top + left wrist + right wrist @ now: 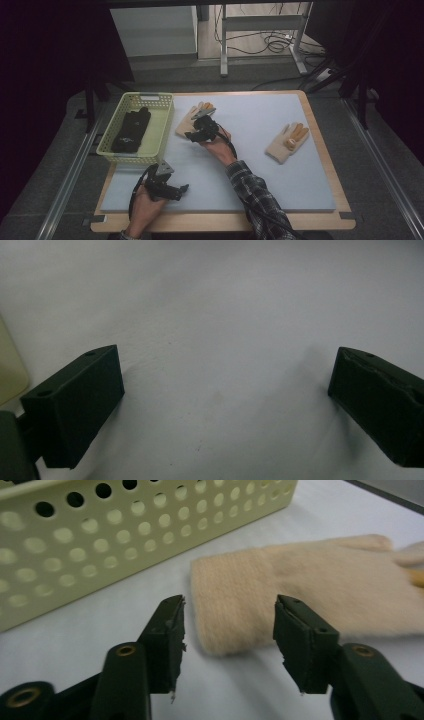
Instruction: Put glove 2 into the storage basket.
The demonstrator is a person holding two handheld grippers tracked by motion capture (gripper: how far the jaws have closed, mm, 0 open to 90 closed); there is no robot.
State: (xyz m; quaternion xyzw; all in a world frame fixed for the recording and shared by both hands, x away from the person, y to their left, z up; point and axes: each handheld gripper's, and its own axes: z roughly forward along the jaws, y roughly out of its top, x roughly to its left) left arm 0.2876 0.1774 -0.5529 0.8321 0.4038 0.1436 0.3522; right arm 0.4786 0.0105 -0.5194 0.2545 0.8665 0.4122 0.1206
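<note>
Just beside the basket, a fuzzy cream glove lies flat. Right gripper gapes at its cuff; left gripper gapes too.

A lab: padded table on rails, cables (loose) across the floor.
</note>
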